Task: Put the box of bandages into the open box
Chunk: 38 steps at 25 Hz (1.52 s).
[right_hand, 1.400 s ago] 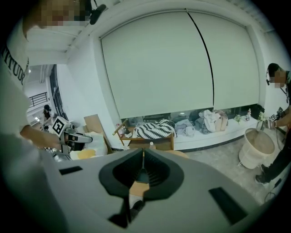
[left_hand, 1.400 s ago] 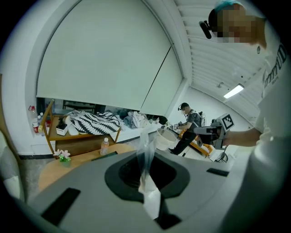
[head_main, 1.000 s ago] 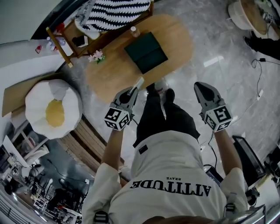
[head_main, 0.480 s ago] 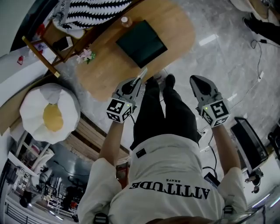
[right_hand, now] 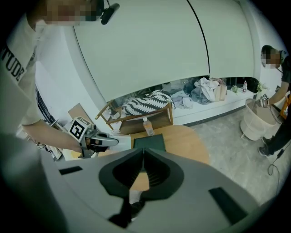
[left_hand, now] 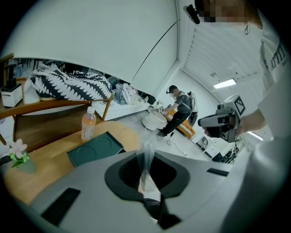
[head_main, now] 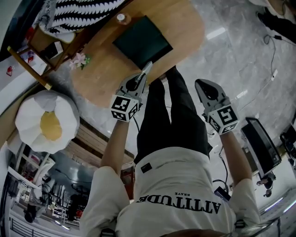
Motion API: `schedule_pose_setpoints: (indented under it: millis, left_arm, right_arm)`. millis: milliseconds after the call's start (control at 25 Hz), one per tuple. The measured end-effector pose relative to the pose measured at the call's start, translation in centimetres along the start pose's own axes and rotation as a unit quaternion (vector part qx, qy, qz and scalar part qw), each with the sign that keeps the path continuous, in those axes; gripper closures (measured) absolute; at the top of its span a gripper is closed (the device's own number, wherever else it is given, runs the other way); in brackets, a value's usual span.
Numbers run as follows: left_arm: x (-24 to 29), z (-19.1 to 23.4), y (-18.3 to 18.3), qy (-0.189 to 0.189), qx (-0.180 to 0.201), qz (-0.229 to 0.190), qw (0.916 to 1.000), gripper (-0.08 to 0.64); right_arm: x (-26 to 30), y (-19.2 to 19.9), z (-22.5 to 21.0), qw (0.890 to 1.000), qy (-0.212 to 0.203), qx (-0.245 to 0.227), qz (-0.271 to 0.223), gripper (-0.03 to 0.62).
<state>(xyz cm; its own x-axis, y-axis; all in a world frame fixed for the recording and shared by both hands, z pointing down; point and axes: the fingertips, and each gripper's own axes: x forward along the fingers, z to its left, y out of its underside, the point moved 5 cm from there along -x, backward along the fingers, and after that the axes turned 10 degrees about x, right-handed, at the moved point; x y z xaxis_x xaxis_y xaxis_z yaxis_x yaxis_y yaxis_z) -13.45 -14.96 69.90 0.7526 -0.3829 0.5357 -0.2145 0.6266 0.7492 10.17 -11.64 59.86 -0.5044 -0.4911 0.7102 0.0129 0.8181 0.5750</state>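
Observation:
A dark green flat box [head_main: 141, 41] lies on the oval wooden table [head_main: 185, 28]; it also shows in the left gripper view [left_hand: 95, 148] and the right gripper view [right_hand: 148, 142]. My left gripper [head_main: 141, 79] is shut on a thin pale flat pack [head_main: 148, 68], apparently the box of bandages seen edge-on [left_hand: 146, 182]. Its tip hangs over the table's near edge, just short of the green box. My right gripper [head_main: 200, 84] is shut and holds nothing, out over the floor to the right of the person's legs. Its jaws meet at the tip [right_hand: 143, 150].
A drink bottle [head_main: 121, 18] stands behind the green box, and a small flower [head_main: 78, 60] sits at the table's left end. A fried-egg cushion [head_main: 44, 122] lies on the left. A wooden rack holds striped cloth [head_main: 78, 11]. A black case [head_main: 261, 148] sits on the right. A person [left_hand: 179, 107] stands far off.
The person has stepped toward the table. Both grippers have moved forward, and the left one with its pack now reaches the table's edge near the green box.

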Motion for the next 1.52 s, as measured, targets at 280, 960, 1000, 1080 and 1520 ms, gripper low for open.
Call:
schedule_pose_setpoints:
  millis: [280, 960, 1000, 1080, 1520]
  left_arm:
    - [5.1, 1.8, 3.0, -0.021, -0.025, 0.015, 0.9994, 0.526]
    - [17.1, 4.8, 8.9, -0.001, -0.079, 0.084, 0.9933, 0.528]
    - [17.9, 5.0, 9.2, 0.000, -0.081, 0.092, 0.9924, 0.528]
    - [19.4, 5.4, 9.6, 0.000, -0.089, 0.106, 0.9904, 0.528]
    - [24.7, 6.6, 11.2, -0.024, -0.198, 0.134, 0.9708, 0.528]
  right_arm:
    - [3.1, 0.4, -3.1, 0.999, -0.007, -0.033, 0.030, 0.569]
    - [12.3, 3.2, -9.6, 0.997, -0.056, -0.009, 0.056, 0.569]
    - [12.6, 3.3, -9.9, 0.997, -0.057, -0.009, 0.058, 0.569]
    - [13.1, 3.4, -10.6, 0.996, -0.060, -0.008, 0.062, 0.569]
    - [15.7, 3.2, -13.1, 0.993, -0.086, -0.010, 0.078, 0.569]
